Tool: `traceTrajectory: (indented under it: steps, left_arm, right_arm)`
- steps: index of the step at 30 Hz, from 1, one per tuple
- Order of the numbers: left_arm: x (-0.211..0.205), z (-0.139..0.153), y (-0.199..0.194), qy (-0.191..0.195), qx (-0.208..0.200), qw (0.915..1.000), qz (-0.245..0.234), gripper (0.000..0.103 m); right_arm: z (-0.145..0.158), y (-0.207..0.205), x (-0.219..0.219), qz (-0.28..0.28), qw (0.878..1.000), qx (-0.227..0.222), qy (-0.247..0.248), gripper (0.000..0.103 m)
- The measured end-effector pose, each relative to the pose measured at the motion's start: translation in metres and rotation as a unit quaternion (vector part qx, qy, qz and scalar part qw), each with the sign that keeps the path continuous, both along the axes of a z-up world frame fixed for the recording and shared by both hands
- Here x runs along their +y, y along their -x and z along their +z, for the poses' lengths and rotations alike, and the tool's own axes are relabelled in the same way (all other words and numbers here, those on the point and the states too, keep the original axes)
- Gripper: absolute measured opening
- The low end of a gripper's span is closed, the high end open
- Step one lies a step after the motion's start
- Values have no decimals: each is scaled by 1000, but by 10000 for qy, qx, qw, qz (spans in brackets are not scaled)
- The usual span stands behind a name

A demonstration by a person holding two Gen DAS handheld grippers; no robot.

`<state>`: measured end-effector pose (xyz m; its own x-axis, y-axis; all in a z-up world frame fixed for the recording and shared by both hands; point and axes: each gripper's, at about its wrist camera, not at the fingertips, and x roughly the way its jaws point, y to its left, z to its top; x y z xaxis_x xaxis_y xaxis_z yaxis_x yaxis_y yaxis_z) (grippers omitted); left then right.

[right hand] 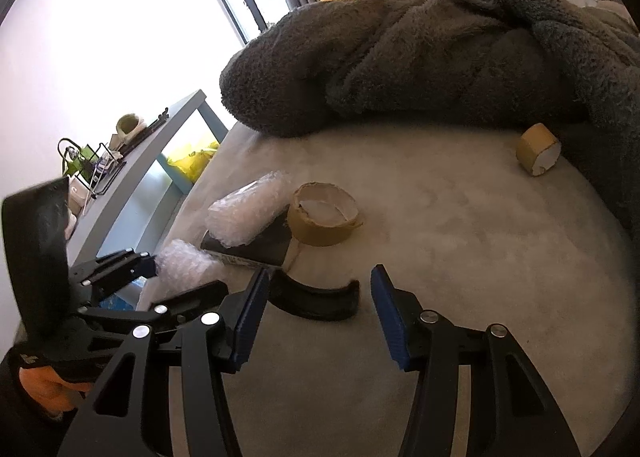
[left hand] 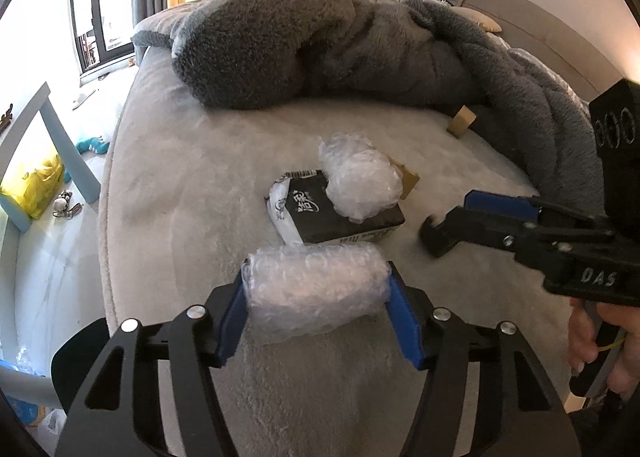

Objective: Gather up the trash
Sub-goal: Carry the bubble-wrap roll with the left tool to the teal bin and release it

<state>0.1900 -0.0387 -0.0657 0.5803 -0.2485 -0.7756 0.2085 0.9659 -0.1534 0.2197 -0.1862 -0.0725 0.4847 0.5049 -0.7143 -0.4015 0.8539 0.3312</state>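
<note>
Pale plush bedding (left hand: 168, 185) carries the litter, with a heaped grey blanket (left hand: 304, 45) behind it and a black tissue pack (left hand: 340, 217) at the middle as the landmark. On the pack's near side the left gripper (left hand: 316, 293) is clamped on a roll of bubble wrap (left hand: 316, 289) — its long axis running across the fingers — while a second wad of bubble wrap (left hand: 360, 181) rests on top of the pack. To the pack's right the right gripper (right hand: 316, 321) hangs with fingers apart and nothing between them, pointing at a cardboard tape ring (right hand: 324, 219) touching the pack's far corner — so that hand looks nearer the ring, and a smaller tape core (right hand: 538, 149) lies well beyond by the blanket.
</note>
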Motion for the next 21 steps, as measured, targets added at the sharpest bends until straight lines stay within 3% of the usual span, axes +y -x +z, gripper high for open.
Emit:
traceTrajectory:
  steps: [9,11,15,21]
  left_arm:
    - [12,11,16,57,-81,9999,-64,65]
    - [18,13,19,99,-81,9999,-29,65]
    - [28,16,26,98,-104,9999,6,65]
    - [40,21,35,106,-150,9998,51,65]
  right_arm:
    - [-7,0,17,1,9999,85,86,54]
    - [-8,1,19,-29,9999,143,18,68]
    - [-8,4,27,-114,9997,89,208,70]
    - [-10,3,32,-362,9972,-9,658,49]
